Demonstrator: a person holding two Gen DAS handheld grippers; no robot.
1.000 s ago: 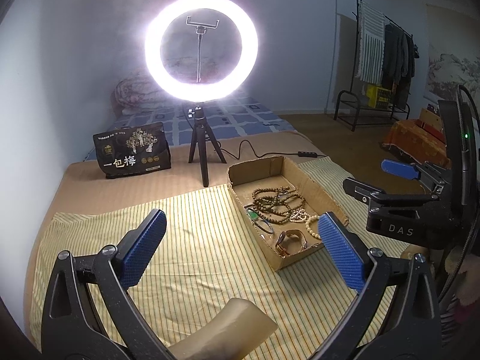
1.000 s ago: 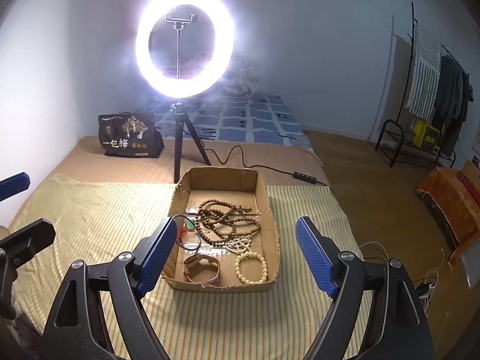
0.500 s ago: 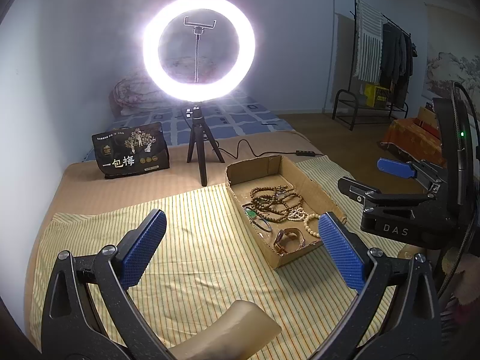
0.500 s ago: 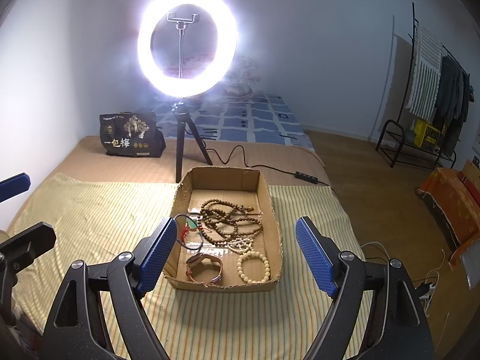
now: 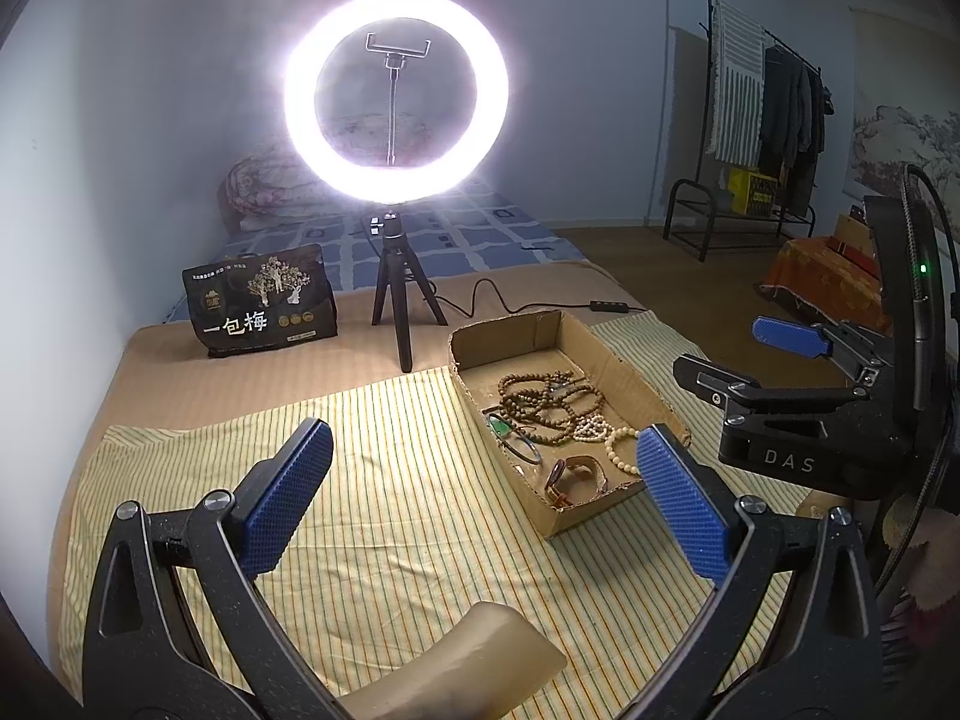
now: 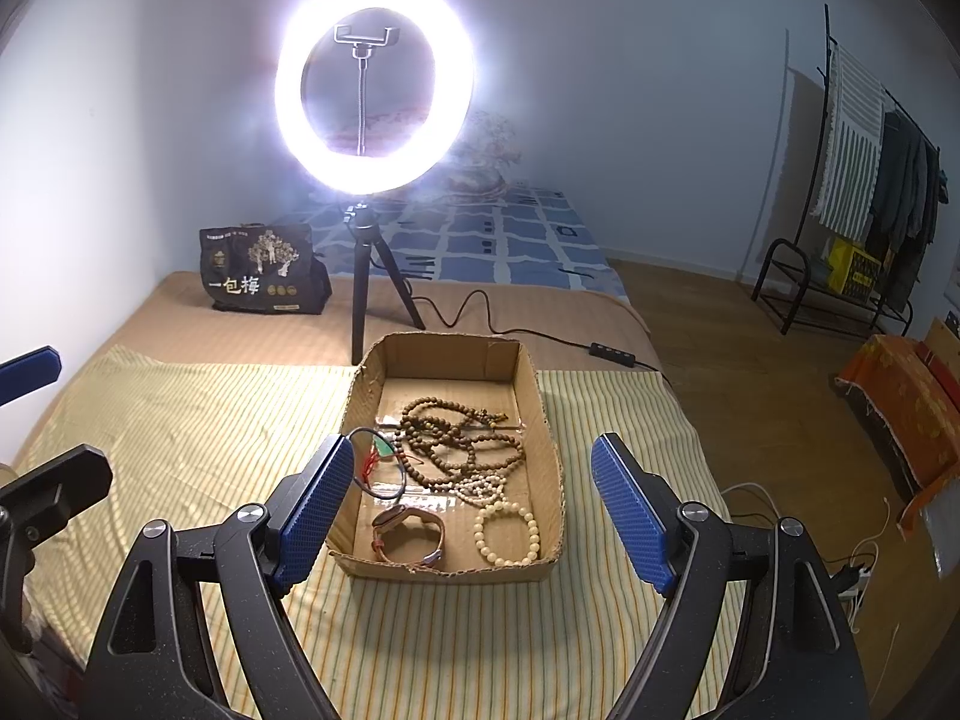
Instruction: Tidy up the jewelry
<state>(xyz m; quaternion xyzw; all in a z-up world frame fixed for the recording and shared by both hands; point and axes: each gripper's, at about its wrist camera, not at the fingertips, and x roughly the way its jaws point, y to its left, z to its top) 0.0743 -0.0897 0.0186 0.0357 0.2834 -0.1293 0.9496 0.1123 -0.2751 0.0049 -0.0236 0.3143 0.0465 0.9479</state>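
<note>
Compared with a second ago, the shallow brown cardboard box (image 6: 543,414) sits a little lower and larger between the right tongs (image 6: 474,510), so that pair has crept nearer to it, while the left view has barely shifted. Both pairs remain released, their blue ribbed pads spread wide with nothing between them: the left tongs (image 5: 480,504) hang over the yellow striped cloth (image 5: 384,480) covering the bed, and the right tongs hover just short of the box's near wall. All the jewelry lies inside the box: a tangled long strand of dark brown wooden beads (image 6: 459,441) in the middle, a small string of whitish beads (image 6: 480,487) touching its near edge, a cream round-bead bracelet (image 6: 507,535) in the near right corner, a brown leather strap bracelet (image 6: 410,535) beside it to the left, and a thin dark cord loop with red and green pieces (image 6: 377,462) against the left wall. Beyond the box stand a lit white ring light on a black tripod (image 6: 373,87) and a black printed bag (image 6: 261,270).
</note>
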